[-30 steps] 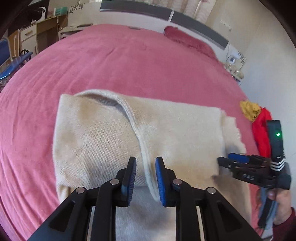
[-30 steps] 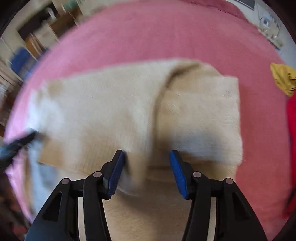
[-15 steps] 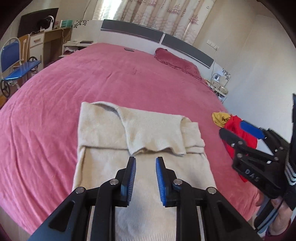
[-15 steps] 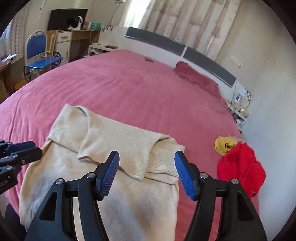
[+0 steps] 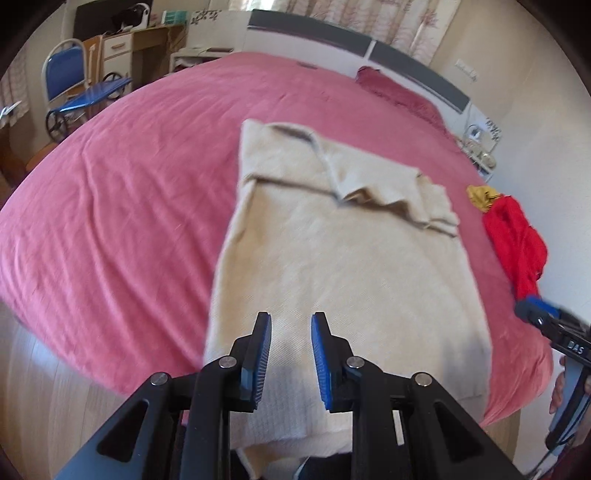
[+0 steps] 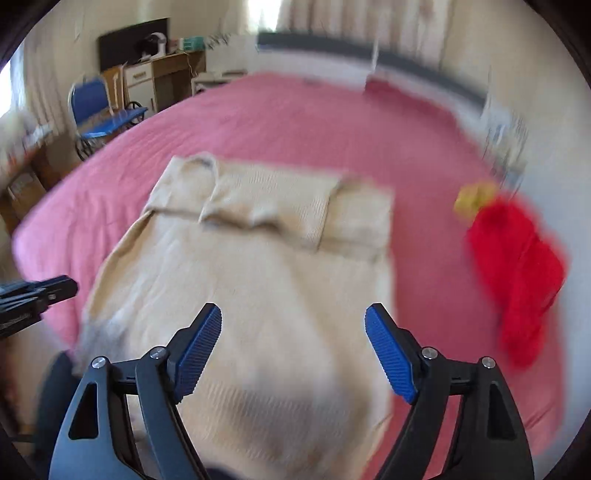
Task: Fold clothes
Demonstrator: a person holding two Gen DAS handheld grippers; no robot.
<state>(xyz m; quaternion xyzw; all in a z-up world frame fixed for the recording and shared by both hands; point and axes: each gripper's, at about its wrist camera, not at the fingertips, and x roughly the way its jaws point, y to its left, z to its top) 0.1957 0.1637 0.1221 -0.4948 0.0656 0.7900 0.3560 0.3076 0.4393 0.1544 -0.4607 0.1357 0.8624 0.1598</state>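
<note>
A pink bedspread [image 5: 140, 192] is seen covering the bed across most of the view. A dark red pillow [image 5: 399, 94] is placed at the far end, against a white and grey headboard [image 5: 354, 40]. A blue chair [image 5: 70, 77] is located at the far left, beside a wooden desk [image 5: 147, 48] on which a dark screen [image 6: 133, 40] is set. Patterned curtains [image 5: 417, 22] are hung behind the headboard. A small white bedside stand [image 5: 480, 144] is noted at the far right. Pale wooden flooring [image 5: 55, 398] is visible at the near left.

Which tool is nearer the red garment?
Right. The right tool, jaws opening and empty, sits toward the sweater's side nearest the red garment; the left tool is farther across.
</note>
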